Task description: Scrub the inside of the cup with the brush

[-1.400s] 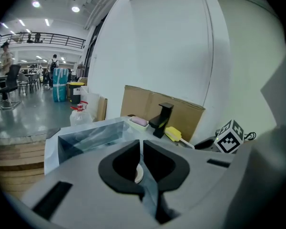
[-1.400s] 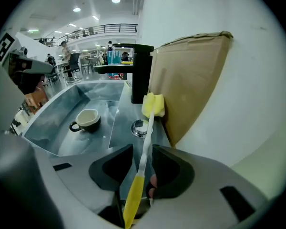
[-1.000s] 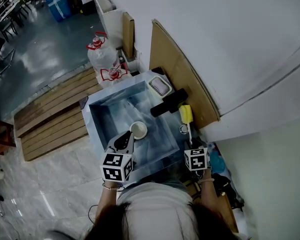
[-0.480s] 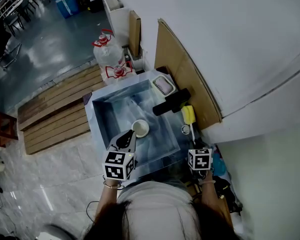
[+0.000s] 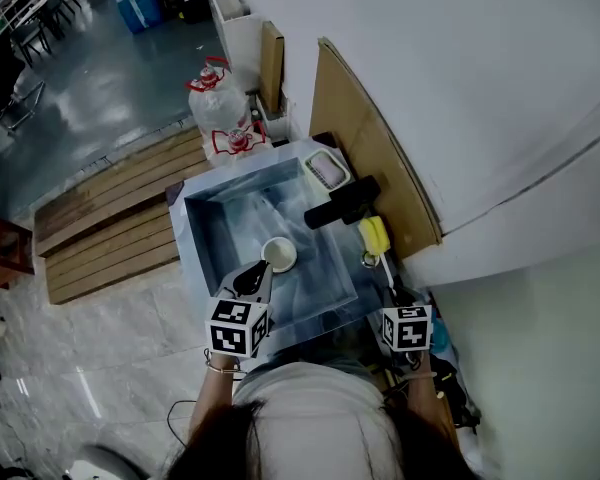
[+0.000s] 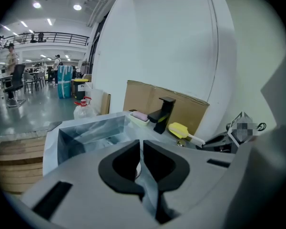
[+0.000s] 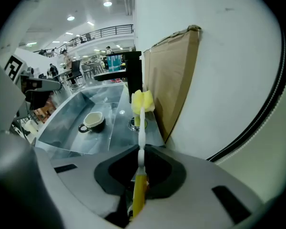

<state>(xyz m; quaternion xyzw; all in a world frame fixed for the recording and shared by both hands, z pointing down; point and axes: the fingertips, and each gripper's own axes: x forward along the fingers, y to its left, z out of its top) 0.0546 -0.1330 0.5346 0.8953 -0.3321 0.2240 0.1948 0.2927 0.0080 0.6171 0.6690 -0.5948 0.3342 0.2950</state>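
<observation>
**Brush newly gripped at sink edge; cup untouched**

- Left gripper (image 5: 263,270): poised over the near sink wall, jaws drawn almost together on nothing. Same place as a second ago.
- Cup (image 5: 279,256): dark outside, white inside, upright on the floor of the sink (image 5: 193,230), just past the left jaws at their 12 o'clock. Not moved.
- Tap (image 5: 342,205): black, on the back rim, at 1 o'clock from the cup.
- Brush (image 5: 375,235): yellow sponge head, white stem, yellow grip. A second ago lying on the counter before wide-open jaws; now stem between the right jaws, head pointing to 12 o'clock.
- Right gripper (image 5: 391,288): jaws closing, pads clamped on the brush handle; drawn back slightly toward the body.

Judged: pick-up as good as done, scrubbing not begun. Next, head of brush to be carried toward 10 o'clock and down into the cup, probably with the left gripper steadying it.
</observation>
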